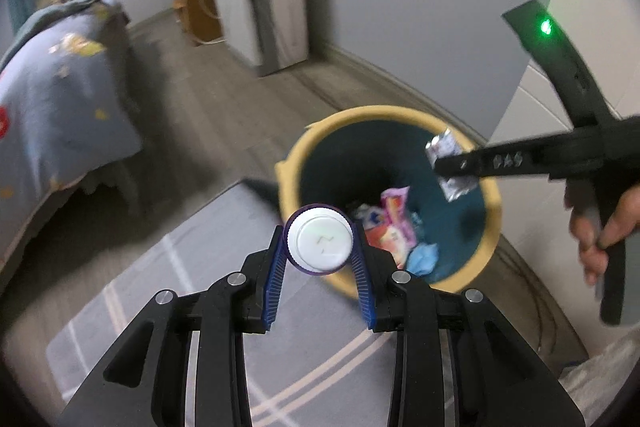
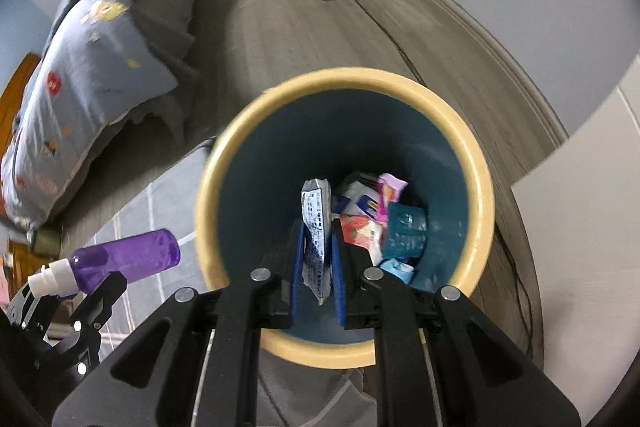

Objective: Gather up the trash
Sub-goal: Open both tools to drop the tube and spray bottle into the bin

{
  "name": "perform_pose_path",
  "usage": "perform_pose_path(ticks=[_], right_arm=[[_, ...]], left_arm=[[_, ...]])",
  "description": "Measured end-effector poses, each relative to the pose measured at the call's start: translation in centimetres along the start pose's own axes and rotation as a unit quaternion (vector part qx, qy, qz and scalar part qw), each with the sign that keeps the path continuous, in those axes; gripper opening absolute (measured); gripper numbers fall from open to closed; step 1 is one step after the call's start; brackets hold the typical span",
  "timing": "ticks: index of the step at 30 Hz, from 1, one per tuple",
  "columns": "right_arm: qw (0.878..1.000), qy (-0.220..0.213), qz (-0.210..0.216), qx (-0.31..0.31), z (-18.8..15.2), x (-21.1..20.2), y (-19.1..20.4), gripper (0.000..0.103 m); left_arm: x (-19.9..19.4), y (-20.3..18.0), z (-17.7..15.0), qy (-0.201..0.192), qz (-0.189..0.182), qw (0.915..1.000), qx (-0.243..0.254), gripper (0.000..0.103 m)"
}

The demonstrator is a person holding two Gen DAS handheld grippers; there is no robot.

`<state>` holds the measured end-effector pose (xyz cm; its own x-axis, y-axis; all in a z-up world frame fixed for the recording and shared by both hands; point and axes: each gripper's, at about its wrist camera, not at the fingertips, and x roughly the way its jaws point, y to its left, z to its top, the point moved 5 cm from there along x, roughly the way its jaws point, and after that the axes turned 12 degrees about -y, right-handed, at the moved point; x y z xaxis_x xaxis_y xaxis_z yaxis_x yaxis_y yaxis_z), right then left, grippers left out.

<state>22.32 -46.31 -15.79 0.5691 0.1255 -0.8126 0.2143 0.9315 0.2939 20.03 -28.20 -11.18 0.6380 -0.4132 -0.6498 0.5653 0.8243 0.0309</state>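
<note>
Two loads over apparently unobstructed bin [image 2: 482, 195]

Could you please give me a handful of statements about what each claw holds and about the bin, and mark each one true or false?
1. The left claw is shut on a purple bottle with a white cap. True.
2. The right claw is open and holds nothing. False: it pinches a silver wrapper between its blue pads.
3. The silver wrapper hangs above the mouth of the bin. True.
4. The bin is red outside and white inside. False: its rim is pale yellow and its inner wall is dark teal.
5. The bin holds no trash. False: coloured wrappers already lie at its bottom.
</note>
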Motion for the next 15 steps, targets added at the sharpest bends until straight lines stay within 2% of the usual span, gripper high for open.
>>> perform_pose_path(ticks=[5, 7, 8, 9, 11, 13, 15], right_arm=[[0.999, 0.008, 0.002, 0.034, -0.1, 0.7, -1.9, 0.015], [0.999, 0.007, 0.007, 0.041, 0.0, 0.6, -2.1, 0.032], [0.999, 0.004, 0.009, 0.046, 0.1, 0.5, -2.3, 0.049], [0.999, 0.002, 0.013, 0.052, 0.1, 0.3, -2.4, 0.057], [0.998, -0.002, 0.02, 0.057, 0.3, 0.0, -2.5, 0.057], [0.999, -0.012, 0.017, 0.048, 0.5, -0.7, -2.5, 0.06], [0.999, -0.021, 0.01, 0.034, 0.5, -1.6, -2.2, 0.07]], left_arm=[[2.7, -1.8, 1.2, -0.001, -0.016, 0.9996, 0.022, 0.034], [3.2, -2.2, 1.3, 0.003, -0.018, 0.9995, 0.024, 0.039], [3.3, -2.1, 1.3, 0.003, -0.02, 0.9995, 0.025, 0.041], [3.2, -2.1, 1.4, 0.001, -0.02, 0.9995, 0.026, 0.046], [2.6, -1.9, 1.5, -0.008, -0.021, 0.9996, 0.019, 0.057], [2.0, -1.8, 1.6, -0.011, -0.017, 0.9997, 0.014, 0.071], [1.1, -1.9, 1.7, -0.016, -0.013, 0.9997, 0.012, 0.078]])
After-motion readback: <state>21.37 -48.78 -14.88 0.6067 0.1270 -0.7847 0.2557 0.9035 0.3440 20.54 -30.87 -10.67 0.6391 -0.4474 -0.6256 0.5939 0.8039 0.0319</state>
